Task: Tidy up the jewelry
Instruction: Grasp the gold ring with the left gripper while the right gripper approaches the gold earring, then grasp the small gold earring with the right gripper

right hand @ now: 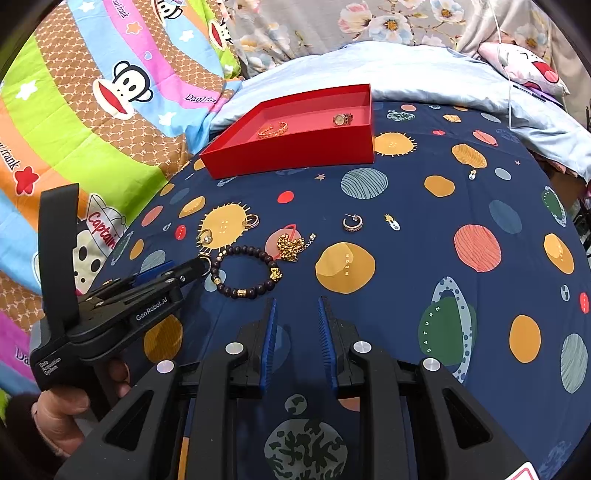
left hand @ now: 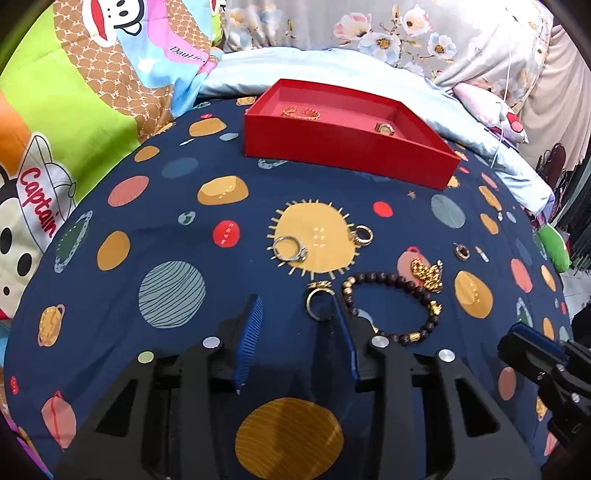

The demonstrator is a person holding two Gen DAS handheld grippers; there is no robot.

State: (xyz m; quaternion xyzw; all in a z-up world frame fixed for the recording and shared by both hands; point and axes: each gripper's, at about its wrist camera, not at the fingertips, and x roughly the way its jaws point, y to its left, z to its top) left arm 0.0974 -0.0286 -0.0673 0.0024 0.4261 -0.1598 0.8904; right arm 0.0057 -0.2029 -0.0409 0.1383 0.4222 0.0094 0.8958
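A red tray [left hand: 332, 144] [right hand: 295, 158] at the back of the bed holds a gold bangle [right hand: 272, 129] and a watch [right hand: 342, 119]. On the planet-print sheet lie a silver ring [left hand: 290, 249], a small gold ring [left hand: 362, 234], a gold crown ring [left hand: 319, 299], a dark bead bracelet [left hand: 399, 306] [right hand: 245, 271], a gold chain [left hand: 428, 273] [right hand: 290, 245] and a hoop earring [right hand: 352, 222]. My left gripper [left hand: 295, 306] [right hand: 201, 264] is open, its right finger beside the crown ring. My right gripper [right hand: 296, 306] is open and empty, just short of the bracelet.
A cartoon-print quilt [right hand: 92, 110] lies at the left. A pale blue blanket [left hand: 461, 122] and floral pillows [right hand: 369, 22] lie behind the tray. A second small earring [right hand: 472, 173] lies far right. The bed edge falls away at the right.
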